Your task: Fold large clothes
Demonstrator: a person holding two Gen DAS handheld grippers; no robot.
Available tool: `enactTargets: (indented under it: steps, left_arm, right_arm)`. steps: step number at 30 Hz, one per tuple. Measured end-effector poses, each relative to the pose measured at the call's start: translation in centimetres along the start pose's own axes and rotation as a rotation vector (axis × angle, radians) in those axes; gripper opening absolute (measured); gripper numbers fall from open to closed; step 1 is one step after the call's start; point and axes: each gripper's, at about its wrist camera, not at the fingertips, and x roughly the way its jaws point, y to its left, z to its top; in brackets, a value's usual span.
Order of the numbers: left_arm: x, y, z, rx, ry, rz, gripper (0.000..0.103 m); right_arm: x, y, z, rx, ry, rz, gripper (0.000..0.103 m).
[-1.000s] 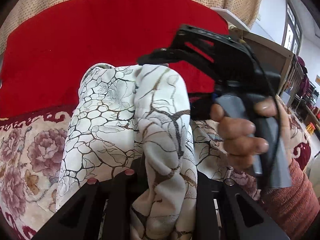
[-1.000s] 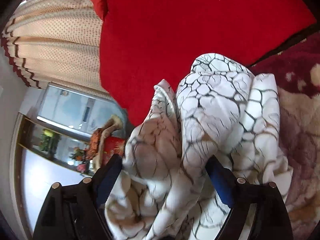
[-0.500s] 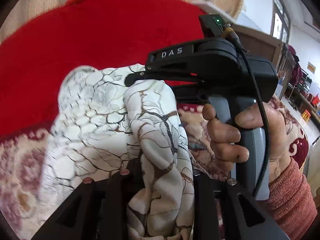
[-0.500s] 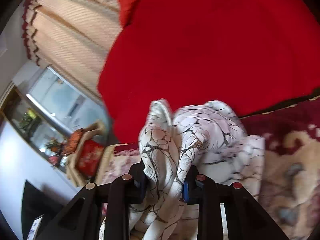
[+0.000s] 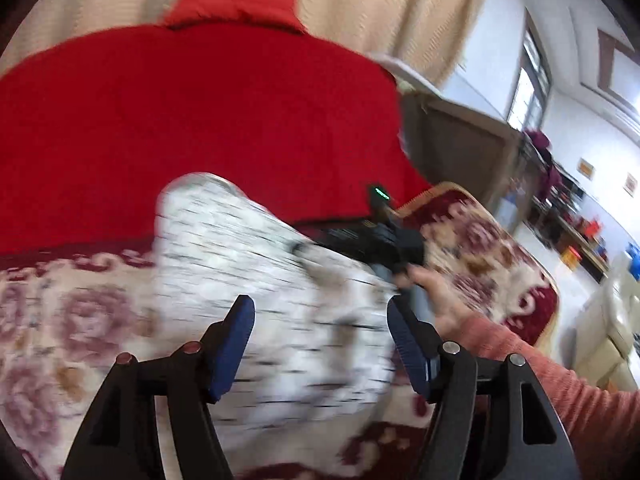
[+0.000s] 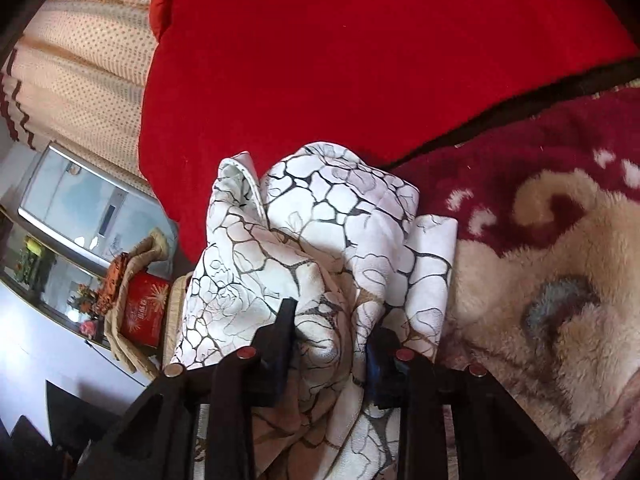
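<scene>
White crackle-print garment (image 6: pixel 320 248) | left hand-held gripper (image 5: pixel 320 340) opening, unclamped | right hand-held gripper (image 6: pixel 330 344) opening, garment between

Beige dotted curtain (image 5: pixel 420 12) behind; pale walls; bright window (image 5: pixel 532 80); glass-fronted cabinet (image 6: pixel 76 216).

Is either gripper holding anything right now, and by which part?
Left gripper opening, holds nothing. Right gripper, opening, still pinches a bunched fold of the garment.

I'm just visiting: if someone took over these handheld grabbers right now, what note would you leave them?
Left gripper: jaws opening, nothing pinched.
Right gripper: jaws opening, a fold of the white patterned garment bunched between them, touching both pads.
Garment: crumpled heap on the floral blanket, in front of the red cover.
Done: bunched up, no neat fold visible.
To do: spread, fold flat.
</scene>
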Motion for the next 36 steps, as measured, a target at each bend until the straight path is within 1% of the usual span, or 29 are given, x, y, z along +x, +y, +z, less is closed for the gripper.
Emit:
enactTargets:
  steps: [2,3,4,5,6,7,8,9,11,12,14,15,16,17,18,19,21,22,23,24,25,26,27,28,29,30,31,34,36]
  left_arm:
    - [-0.5,3.0,-0.3,-0.042,-0.03,0.061,0.074]
    - [-0.2,4.8,-0.4,-0.078,-0.024,0.09,0.074]
    - [0.6,6.7,-0.8,-0.128,-0.005,0.111,0.074]
    - [1.6,8.3,-1.4,-0.17,0.016,0.116,0.074]
    - [2.9,9.5,-2.2,-0.189,0.046,0.119,0.074]
    - [4.8,10.1,-3.4,-0.187,0.108,0.136,0.075]
    - [5.7,10.4,-4.2,-0.193,0.124,0.13,0.075]
    - [6.1,10.6,-4.7,-0.213,0.113,0.125,0.075]
    - [6.1,11.0,-4.5,-0.242,0.106,0.096,0.071]
    - [6.1,11.1,-4.3,-0.226,0.108,0.104,0.071]
    - [6.1,11.1,-4.5,-0.189,0.105,0.13,0.071]
    - [6.2,11.2,-4.5,-0.196,0.108,0.133,0.071]
    - [6.2,11.3,-4.5,-0.204,0.111,0.135,0.07]
    - [6.3,11.4,-4.5,-0.199,0.11,0.142,0.069]
    - [6.1,11.4,-4.6,-0.187,0.108,0.151,0.069]
    - [6.1,11.3,-4.5,-0.171,0.107,0.164,0.068]
    - [6.1,10.6,-4.7,-0.144,0.107,0.185,0.065]
    - [6.1,10.6,-4.8,-0.137,0.106,0.193,0.064]
    - [6.1,10.5,-4.9,-0.13,0.104,0.205,0.063]
    - [6.1,10.3,-5.0,-0.127,0.107,0.208,0.063]
    - [6.4,10.1,-5.2,-0.123,0.116,0.192,0.063]
    - [6.6,9.7,-5.5,-0.116,0.121,0.171,0.064]
    - [6.8,9.3,-5.6,-0.105,0.116,0.166,0.064]
    - [6.8,8.7,-5.7,-0.08,0.103,0.186,0.064]
    - [6.8,8.4,-5.6,-0.051,0.099,0.211,0.064]
    - [6.8,8.5,-5.4,-0.03,0.102,0.219,0.064]
    - [6.9,9.0,-5.3,-0.035,0.108,0.209,0.064]
    - [6.6,10.9,-4.6,-0.151,0.132,0.139,0.065]
    - [6.0,11.3,-4.4,-0.173,0.12,0.142,0.065]
  right_arm:
    - [0.2,-0.3,-0.2,0.006,-0.001,-0.013,0.047]
    - [0.0,-0.7,-0.4,0.023,-0.003,-0.008,0.048]
    - [-0.3,-1.0,-0.5,0.042,-0.008,-0.007,0.048]
    - [0.0,0.0,-0.8,0.045,-0.014,-0.016,0.049]
    - [-0.3,0.5,-1.0,0.033,-0.021,-0.042,0.052]
    - [-0.7,0.9,-1.1,0.021,-0.027,-0.07,0.054]
    - [-1.3,1.6,-1.3,0.014,-0.038,-0.118,0.059]
    - [-1.7,1.8,-1.4,0.022,-0.045,-0.154,0.062]
    - [-3.8,2.7,-1.8,0.037,-0.081,-0.217,0.063]
    - [-4.7,3.3,-2.0,0.029,-0.104,-0.247,0.063]
    - [-7.3,5.6,-2.7,-0.04,-0.196,-0.345,0.062]
    - [-8.7,7.6,-3.3,-0.099,-0.249,-0.356,0.062]
    - [-9.6,8.8,-3.8,-0.137,-0.273,-0.333,0.062]
    - [-10.3,10.7,-4.8,-0.19,-0.288,-0.282,0.062]
    - [-10.6,12.2,-5.8,-0.232,-0.288,-0.255,0.06]
    - [-10.6,13.7,-7.1,-0.281,-0.28,-0.246,0.059]
    - [-9.9,15.6,-9.6,-0.371,-0.249,-0.271,0.047]
    - [-9.1,16.4,-10.7,-0.406,-0.225,-0.3,0.044]
    - [-8.3,16.7,-12.0,-0.432,-0.191,-0.343,0.043]
    - [-7.3,16.2,-13.5,-0.443,-0.139,-0.405,0.042]
    - [-6.4,15.4,-14.6,-0.445,-0.109,-0.466,0.041]
    - [-5.5,14.8,-15.2,-0.448,-0.092,-0.519,0.041]
    - [-4.5,13.4,-16.2,-0.468,-0.074,-0.598,0.04]
    - [-4.0,12.5,-16.9,-0.486,-0.078,-0.631,0.04]
    - [-4.0,11.8,-17.2,-0.488,-0.089,-0.638,0.04]
    - [-4.3,11.6,-17.1,-0.473,-0.091,-0.625,0.04]
    - [-4.5,11.4,-16.6,-0.443,-0.083,-0.606,0.04]
    - [-4.5,11.1,-16.2,-0.436,-0.085,-0.593,0.04]
    - [-4.1,11.1,-16.3,-0.444,-0.098,-0.604,0.04]
